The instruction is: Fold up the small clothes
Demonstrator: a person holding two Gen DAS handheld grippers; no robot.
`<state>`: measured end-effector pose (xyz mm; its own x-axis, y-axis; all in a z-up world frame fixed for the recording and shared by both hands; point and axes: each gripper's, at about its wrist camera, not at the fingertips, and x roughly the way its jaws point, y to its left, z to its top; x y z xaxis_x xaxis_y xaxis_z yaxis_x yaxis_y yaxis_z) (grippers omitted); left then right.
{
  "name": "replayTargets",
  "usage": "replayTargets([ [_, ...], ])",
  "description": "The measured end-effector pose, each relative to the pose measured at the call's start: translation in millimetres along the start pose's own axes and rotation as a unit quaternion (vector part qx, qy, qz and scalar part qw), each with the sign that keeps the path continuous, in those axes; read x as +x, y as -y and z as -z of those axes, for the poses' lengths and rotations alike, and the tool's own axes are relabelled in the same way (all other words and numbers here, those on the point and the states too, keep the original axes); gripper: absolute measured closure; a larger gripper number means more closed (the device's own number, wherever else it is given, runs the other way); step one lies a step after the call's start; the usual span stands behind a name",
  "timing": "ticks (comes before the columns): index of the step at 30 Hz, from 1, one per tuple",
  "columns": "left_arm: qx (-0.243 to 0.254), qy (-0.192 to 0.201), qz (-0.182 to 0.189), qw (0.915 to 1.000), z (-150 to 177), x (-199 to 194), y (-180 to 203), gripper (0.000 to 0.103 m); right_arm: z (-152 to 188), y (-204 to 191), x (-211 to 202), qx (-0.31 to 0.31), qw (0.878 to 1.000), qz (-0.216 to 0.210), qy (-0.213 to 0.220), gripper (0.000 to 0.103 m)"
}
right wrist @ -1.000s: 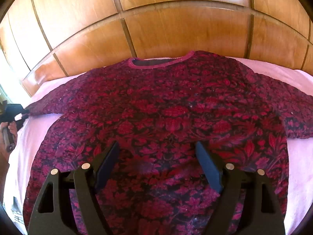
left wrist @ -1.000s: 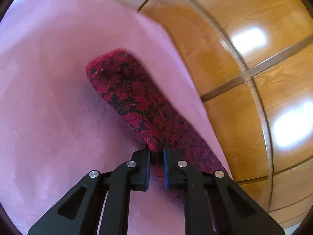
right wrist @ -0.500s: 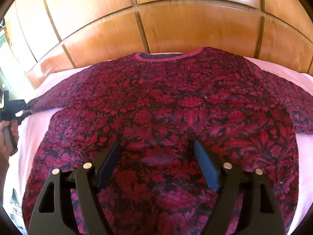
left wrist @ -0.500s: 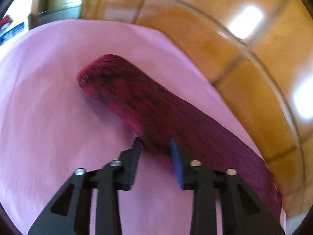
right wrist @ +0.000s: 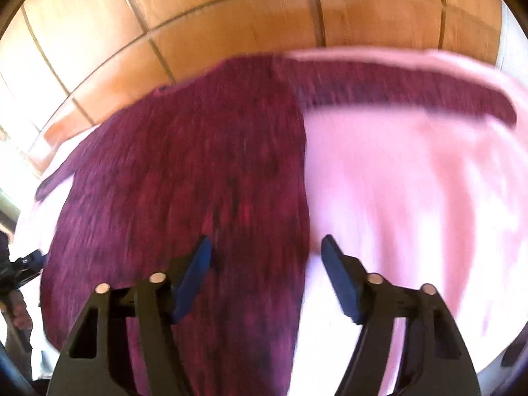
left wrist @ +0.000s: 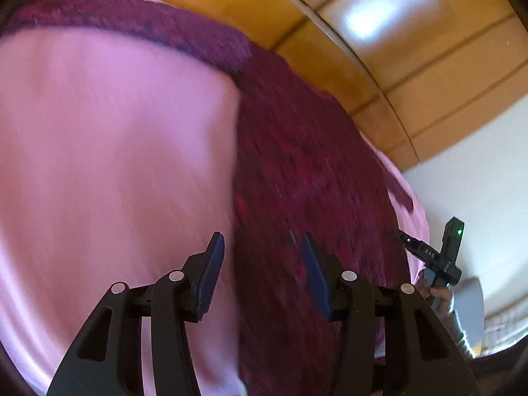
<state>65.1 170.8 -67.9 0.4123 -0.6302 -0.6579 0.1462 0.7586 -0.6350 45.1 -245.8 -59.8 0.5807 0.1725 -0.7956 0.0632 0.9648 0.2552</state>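
Both grippers (jaws apart) above sweater (left wrist: 297,165)

The garment (right wrist: 198,178) ahead of the fingers was dark red with a blackish pattern, blurred beyond reading. The sheet (left wrist: 109,151) under it was pale pink. Beyond both, the wooden panels (right wrist: 231,16) were glossy orange-brown with darker seams. The left gripper (left wrist: 262,264) and right gripper (right wrist: 265,264) were black with dark blue pads (right wrist: 194,277).
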Motion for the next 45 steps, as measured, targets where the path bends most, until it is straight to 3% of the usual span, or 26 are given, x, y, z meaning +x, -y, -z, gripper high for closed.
replayTargets([
  [3,0.004,-0.01,-0.004,0.9999,17,5,10,0.057,31,-2,-12,0.003,0.999,-0.03,-0.019,0.055],
  [5,0.012,-0.008,-0.018,0.9997,21,10,14,0.08,45,-8,-19,-0.003,0.999,-0.037,-0.021,0.063],
  [7,0.028,0.002,-0.034,0.999,27,11,23,0.087,53,-14,-23,-0.016,0.999,-0.034,-0.023,0.083],
  [12,0.049,0.021,-0.05,0.9974,25,-1,30,0.089,49,-14,-52,-0.046,0.998,-0.031,-0.001,0.088],
  [17,0.059,-0.007,-0.078,0.9952,27,21,27,0.088,66,-9,-34,-0.066,0.997,-0.011,-0.044,0.089],
  [21,0.06,0.009,-0.087,0.9944,12,11,33,0.072,59,0,-32,-0.03,0.998,-0.028,-0.044,0.075],
  [23,0.073,0.05,-0.103,0.9907,-5,1,42,0.061,56,3,-30,-0.026,0.998,-0.031,-0.046,0.064],
  [25,0.093,0.088,-0.103,0.9864,-25,-1,57,0.049,51,9,-32,-0.01,0.999,-0.033,-0.042,0.047],
  [28,0.104,0.102,-0.09,0.9853,-49,17,74,0.046,33,25,-41,0.027,0.999,-0.031,-0.01,0.037],
  [31,0.12,0.098,-0.119,0.9806,-66,53,86,0.046,10,57,-48,0.09,0.995,-0.029,0.028,0.034],
  [35,0.126,0.082,-0.143,0.9783,-81,92,89,0.046,-16,116,-43,0.2,0.977,-0.029,0.066,0.035],
  [38,0.114,0.062,-0.151,0.98,-86,113,82,0.046,-36,161,-32,0.273,0.957,-0.024,0.093,0.044],
  [42,0.122,0.059,-0.157,0.9782,-80,123,73,0.045,-60,217,-15,0.36,0.924,-0.034,0.127,0.051],
  [45,0.13,0.061,-0.159,0.9768,-78,127,75,0.039,-82,258,5,0.424,0.894,-0.041,0.142,0.055],
])
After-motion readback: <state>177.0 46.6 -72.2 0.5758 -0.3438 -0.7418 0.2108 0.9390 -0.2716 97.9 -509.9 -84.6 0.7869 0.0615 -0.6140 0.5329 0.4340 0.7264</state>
